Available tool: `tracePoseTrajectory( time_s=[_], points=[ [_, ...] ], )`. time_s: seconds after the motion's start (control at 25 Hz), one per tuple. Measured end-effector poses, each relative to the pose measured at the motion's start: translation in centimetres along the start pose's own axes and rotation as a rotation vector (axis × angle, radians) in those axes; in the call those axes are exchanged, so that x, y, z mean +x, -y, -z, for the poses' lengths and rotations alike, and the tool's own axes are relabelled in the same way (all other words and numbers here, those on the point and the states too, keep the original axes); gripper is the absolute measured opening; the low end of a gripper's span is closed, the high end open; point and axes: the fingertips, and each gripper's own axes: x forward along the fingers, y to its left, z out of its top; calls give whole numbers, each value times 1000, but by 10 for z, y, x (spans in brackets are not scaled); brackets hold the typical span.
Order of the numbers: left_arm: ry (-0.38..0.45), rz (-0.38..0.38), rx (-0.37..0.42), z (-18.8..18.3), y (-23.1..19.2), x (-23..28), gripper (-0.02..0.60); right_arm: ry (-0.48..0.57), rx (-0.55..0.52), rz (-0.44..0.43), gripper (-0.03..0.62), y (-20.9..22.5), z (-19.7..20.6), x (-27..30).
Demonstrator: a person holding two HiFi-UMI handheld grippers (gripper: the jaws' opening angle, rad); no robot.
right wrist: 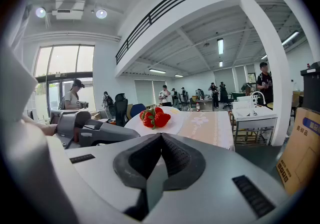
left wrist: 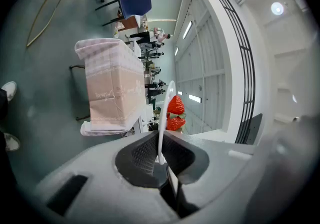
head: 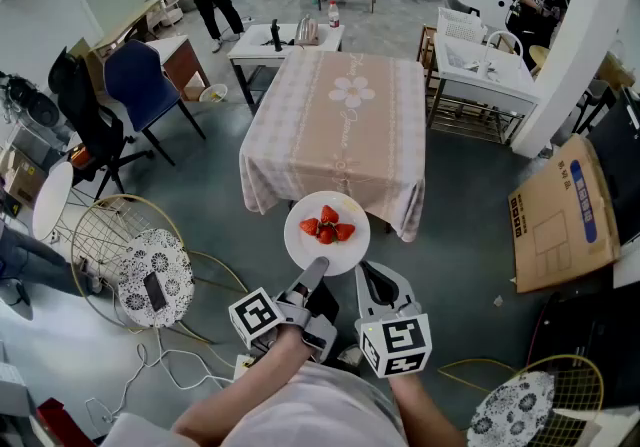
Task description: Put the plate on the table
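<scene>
Left gripper (head: 318, 265) clamps its jaws on the near rim of a white plate (head: 345, 255) and holds it in the air, roughly level, just in front of the near edge of the table (head: 340, 125), which is covered by a pale pink cloth. A small heap of strawberries (head: 327, 225) sits at the plate's middle. From the left gripper's own view the plate (left wrist: 167, 102) shows edge-on, running into the dark pads (left wrist: 142, 155). Beside it on the right, the right gripper (head: 365, 273) has its jaws pressed together with nothing between them, its tips just off the plate's near right rim. A cardboard box (head: 560, 215) lies on the floor to the right.
</scene>
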Motion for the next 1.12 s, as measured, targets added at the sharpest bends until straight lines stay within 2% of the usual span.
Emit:
tracePoseTrajectory(
  time_s=[0.28,0.68,0.84,1.12],
  points=[
    [15,-15,7,7,0,3,18,-3,8,-1,5,15,5,-5],
    [57,-18,17,-31,0,17,20,-12,11,-6,5,27,1,29],
    [29,-13,28,-53,-1,34,18,-22,-7,6,5,31,-7,56],
    [-46,2,5,-104,-2,75,18,-35,-31,56,5,34,-26,110]
  ],
)
